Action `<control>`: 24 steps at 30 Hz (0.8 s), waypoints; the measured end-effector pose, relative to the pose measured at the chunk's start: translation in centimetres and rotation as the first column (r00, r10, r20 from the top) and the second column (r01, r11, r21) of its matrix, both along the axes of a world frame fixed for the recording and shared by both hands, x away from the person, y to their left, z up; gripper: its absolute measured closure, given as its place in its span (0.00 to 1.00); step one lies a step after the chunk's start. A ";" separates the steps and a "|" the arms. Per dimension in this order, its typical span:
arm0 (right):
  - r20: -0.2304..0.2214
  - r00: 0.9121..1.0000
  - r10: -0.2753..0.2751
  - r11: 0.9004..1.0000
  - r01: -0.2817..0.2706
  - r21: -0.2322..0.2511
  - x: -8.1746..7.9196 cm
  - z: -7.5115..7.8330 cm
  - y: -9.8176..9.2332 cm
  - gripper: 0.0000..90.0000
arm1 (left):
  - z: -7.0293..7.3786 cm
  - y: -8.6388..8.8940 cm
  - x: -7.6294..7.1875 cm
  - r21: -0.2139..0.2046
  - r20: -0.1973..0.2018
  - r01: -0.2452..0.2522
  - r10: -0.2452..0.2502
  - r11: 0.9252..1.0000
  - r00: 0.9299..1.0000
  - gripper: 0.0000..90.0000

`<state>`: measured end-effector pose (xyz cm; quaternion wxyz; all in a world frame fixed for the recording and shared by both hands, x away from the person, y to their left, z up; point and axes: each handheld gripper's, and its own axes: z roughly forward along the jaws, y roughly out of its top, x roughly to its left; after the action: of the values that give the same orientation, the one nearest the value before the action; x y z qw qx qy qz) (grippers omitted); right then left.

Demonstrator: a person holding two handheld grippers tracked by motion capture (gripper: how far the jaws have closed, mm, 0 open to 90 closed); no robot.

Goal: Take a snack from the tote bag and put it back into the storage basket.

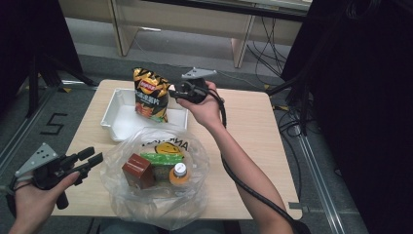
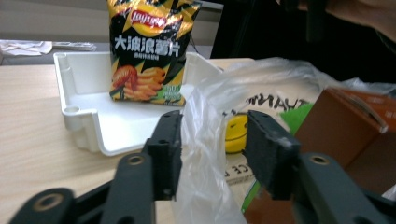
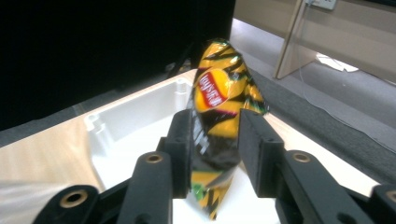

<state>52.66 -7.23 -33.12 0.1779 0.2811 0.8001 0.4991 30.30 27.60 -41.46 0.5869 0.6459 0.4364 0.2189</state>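
the work in hand is moving snacks out of the plastic bag [image 1: 156, 195] into the white tray [image 1: 111, 113], and this moment falls in the placing step. the right gripper [image 1: 171, 91] holds the chip bag [image 1: 151, 93] upright over the tray, its lower edge down near the tray floor. in the right gripper view its two jaws sit close against either side of the chip bag, pinching it at mid height, so the grip looks firm.

the left gripper [image 1: 96, 158] waits at the near left edge of the table [image 1: 253, 146], beside the plastic bag. in the left gripper view its jaws stand partly open with a fold of the clear bag film between them; the left jaw lies against the film, the right jaw looks clear of it, so i judge it is not gripping.

inside the plastic bag lie a brown carton [image 1: 138, 170], a green packet [image 1: 160, 158] and an orange bottle [image 1: 179, 174].

next, as i read it, the right hand needs to settle the chip bag into the tray and open its jaws without tipping it over the low wall. the left jaws could then close on the film to steady the bag's mouth for the next pick.
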 end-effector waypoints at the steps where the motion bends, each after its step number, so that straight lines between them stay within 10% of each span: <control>1: 0.005 1.000 0.003 1.000 -0.003 0.010 -0.5 -0.1 -0.4 0.76 | 0.2 0.1 0.2 0.004 0.001 0.002 -0.002 1.000 1.000 0.68; 24: -0.022 1.000 -0.003 0.998 0.004 0.057 -8.0 -1.5 -6.6 0.68 | -0.1 -2.1 11.9 0.191 -0.064 0.016 -0.004 0.982 0.998 0.97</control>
<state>44.65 -13.86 -34.64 0.1622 0.2929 0.7869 0.5183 42.16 25.55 -41.52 0.5094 0.7080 0.4283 0.2363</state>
